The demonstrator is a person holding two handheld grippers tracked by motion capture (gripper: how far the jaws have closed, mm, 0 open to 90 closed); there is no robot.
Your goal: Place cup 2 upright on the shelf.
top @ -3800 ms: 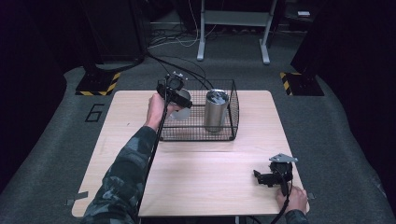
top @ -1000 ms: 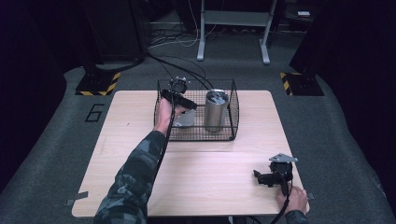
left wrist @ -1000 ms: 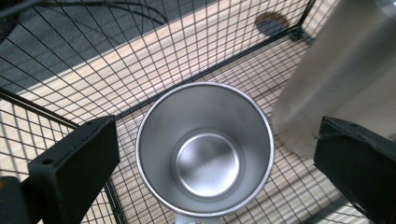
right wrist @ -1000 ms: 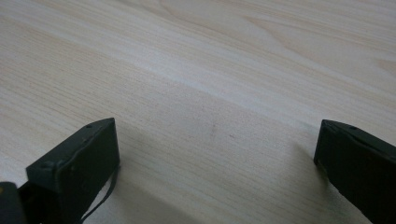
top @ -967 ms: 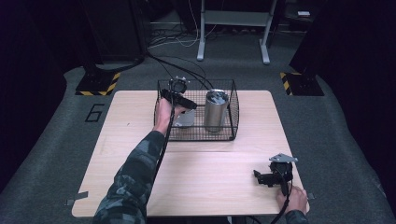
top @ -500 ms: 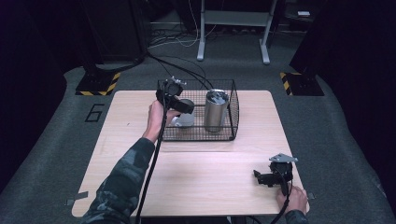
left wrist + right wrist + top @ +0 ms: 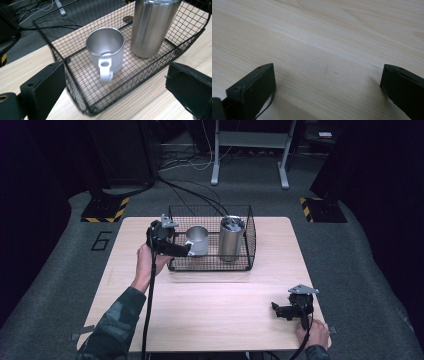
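The steel mug (image 7: 106, 51) stands upright in the wire basket (image 7: 75, 82), handle toward the left gripper (image 7: 117, 95), dead ahead at twelve o'clock of its spread, empty fingers (image 7: 42, 85); right gripper (image 7: 285, 310), likewise spread, rests far off.

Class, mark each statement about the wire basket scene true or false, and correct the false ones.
1. The mug stands upright inside the wire basket. True.
2. The tall steel tumbler lies on its side. False: it stands upright beside the mug.
3. The left hand-held gripper is clamped on the mug's handle. False: its jaws are open, holding nothing.
4. The right hand-held gripper is open over bare table. True.
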